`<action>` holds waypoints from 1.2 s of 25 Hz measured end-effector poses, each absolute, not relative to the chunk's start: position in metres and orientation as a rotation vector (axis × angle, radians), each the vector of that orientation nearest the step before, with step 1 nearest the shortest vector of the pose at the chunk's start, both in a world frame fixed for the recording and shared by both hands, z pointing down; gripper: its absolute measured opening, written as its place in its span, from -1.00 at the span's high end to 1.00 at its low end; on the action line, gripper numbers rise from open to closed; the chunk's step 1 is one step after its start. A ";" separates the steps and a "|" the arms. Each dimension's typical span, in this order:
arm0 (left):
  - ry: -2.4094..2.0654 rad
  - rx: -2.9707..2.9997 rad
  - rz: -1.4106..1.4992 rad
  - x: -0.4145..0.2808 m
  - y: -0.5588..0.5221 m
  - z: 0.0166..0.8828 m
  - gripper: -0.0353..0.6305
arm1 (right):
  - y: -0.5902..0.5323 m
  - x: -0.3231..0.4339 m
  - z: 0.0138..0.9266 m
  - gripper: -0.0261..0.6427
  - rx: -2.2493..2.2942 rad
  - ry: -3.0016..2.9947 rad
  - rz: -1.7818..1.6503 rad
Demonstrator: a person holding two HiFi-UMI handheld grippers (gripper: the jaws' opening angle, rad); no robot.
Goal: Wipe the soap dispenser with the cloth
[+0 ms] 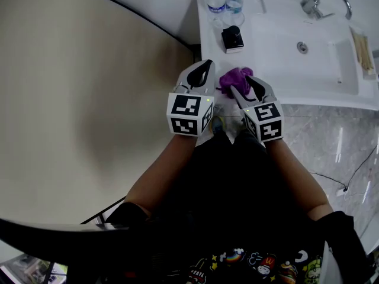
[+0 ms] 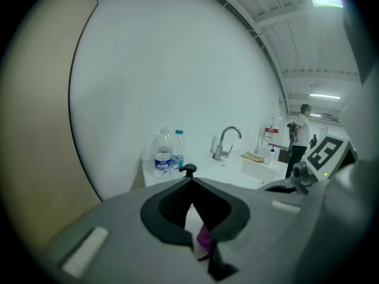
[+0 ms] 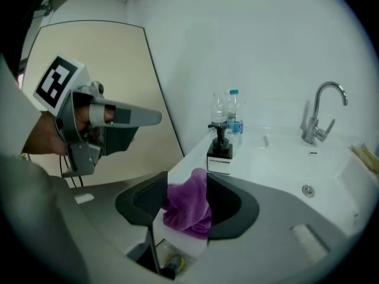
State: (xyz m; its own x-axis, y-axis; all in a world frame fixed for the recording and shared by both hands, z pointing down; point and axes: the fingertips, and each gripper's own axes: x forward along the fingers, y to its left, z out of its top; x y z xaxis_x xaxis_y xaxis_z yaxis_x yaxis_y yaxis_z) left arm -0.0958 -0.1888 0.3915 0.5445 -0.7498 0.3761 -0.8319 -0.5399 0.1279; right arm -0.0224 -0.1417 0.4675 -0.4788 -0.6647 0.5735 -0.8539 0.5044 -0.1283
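The soap dispenser [image 1: 232, 38] is a black pump bottle with a white label, standing at the near left of the white counter [image 1: 278, 81]. It also shows in the right gripper view as the soap dispenser [image 3: 219, 149], just beyond the jaws. My right gripper [image 1: 246, 83] is shut on a bunched purple cloth [image 1: 234, 76], held over the counter's front edge, short of the dispenser. In its own view the right gripper [image 3: 186, 191] has the cloth [image 3: 188, 210] filling the jaws. My left gripper [image 1: 203, 68] hangs beside it, shut and empty. Its own view shows the left gripper [image 2: 190, 185] below the pump head [image 2: 188, 170].
Two water bottles [image 1: 225, 0] stand behind the dispenser against the wall. A chrome faucet [image 1: 320, 2] and the basin with its drain [image 1: 302, 47] lie to the right. Wooden sticks [image 1: 362, 49] rest at the counter's right end. A beige wall panel [image 1: 89, 99] is on the left.
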 end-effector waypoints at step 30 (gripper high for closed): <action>-1.339 2.733 0.202 -0.104 -0.193 0.320 0.89 | -0.179 -0.020 0.311 0.85 1.672 -2.452 0.132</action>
State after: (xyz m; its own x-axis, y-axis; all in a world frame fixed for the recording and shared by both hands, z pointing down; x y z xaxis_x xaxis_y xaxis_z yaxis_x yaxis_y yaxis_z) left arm -0.1036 -0.1930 0.3198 0.6069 -0.7788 0.1582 -0.7909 -0.6115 0.0238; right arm -0.0197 -0.1791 0.3113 -0.3564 -0.9148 0.1902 -0.9299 0.3670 0.0228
